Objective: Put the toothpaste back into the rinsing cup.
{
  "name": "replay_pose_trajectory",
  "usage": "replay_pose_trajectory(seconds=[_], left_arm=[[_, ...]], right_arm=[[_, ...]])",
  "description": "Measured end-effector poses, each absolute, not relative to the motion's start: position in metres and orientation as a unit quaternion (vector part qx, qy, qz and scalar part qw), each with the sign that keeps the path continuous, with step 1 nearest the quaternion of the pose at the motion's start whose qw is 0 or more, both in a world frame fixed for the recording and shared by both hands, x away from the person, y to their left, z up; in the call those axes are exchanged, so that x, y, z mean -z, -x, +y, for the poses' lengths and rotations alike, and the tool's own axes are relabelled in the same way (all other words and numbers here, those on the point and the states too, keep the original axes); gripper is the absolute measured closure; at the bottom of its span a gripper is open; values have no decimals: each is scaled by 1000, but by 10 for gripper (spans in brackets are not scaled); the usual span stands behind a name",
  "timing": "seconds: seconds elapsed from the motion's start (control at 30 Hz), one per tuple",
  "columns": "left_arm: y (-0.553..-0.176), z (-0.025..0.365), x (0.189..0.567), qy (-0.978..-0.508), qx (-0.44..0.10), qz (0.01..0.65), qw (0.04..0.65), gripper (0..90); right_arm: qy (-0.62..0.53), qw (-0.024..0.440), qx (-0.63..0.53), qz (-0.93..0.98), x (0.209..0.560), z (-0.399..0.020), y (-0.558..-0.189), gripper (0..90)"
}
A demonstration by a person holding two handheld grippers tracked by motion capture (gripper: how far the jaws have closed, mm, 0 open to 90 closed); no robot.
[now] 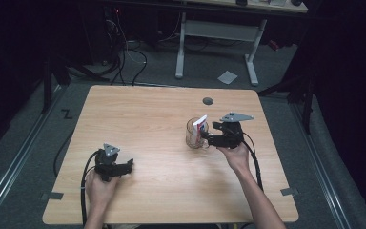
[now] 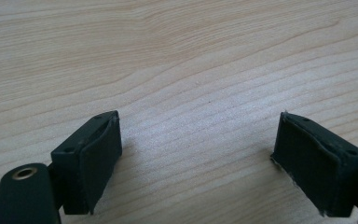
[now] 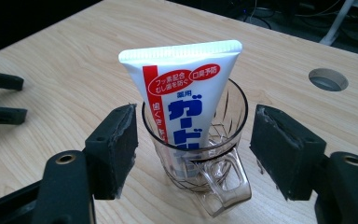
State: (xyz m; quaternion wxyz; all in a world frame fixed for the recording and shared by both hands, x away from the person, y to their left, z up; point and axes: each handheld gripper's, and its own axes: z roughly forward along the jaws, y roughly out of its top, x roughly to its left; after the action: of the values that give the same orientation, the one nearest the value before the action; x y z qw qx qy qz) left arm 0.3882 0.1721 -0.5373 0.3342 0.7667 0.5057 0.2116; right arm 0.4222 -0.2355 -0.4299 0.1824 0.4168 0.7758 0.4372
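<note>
A clear glass mug point(image 1: 192, 135) point(image 3: 200, 154) stands on the wooden table point(image 1: 162, 124), right of centre. A white toothpaste tube point(image 1: 200, 125) point(image 3: 184, 93) with red and blue print stands upright in it, crimped end up. My right gripper point(image 1: 209, 139) point(image 3: 191, 149) is open, its pads point(image 3: 119, 144) on either side of the mug's handle side without touching the glass. The mug's handle point(image 3: 226, 186) points toward this gripper. My left gripper point(image 1: 128, 166) point(image 2: 196, 154) rests open low over bare table at the front left, with nothing between its pads point(image 2: 102, 154).
A round cable hole point(image 1: 208, 101) point(image 3: 328, 79) sits in the table near its far edge. Beyond the table stand a white desk frame point(image 1: 217, 43) and loose floor cables point(image 1: 124, 52). A scrap of paper point(image 1: 227, 77) lies on the floor.
</note>
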Motion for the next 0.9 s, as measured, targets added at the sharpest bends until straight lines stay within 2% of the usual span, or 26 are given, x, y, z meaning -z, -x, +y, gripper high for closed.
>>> replay_pose_trajectory(seconds=[0.9], left_arm=[[-388,172,537,-766,-212,507,334,152]], right_arm=[[-448,179,-475,736,423,-276,-400,345]])
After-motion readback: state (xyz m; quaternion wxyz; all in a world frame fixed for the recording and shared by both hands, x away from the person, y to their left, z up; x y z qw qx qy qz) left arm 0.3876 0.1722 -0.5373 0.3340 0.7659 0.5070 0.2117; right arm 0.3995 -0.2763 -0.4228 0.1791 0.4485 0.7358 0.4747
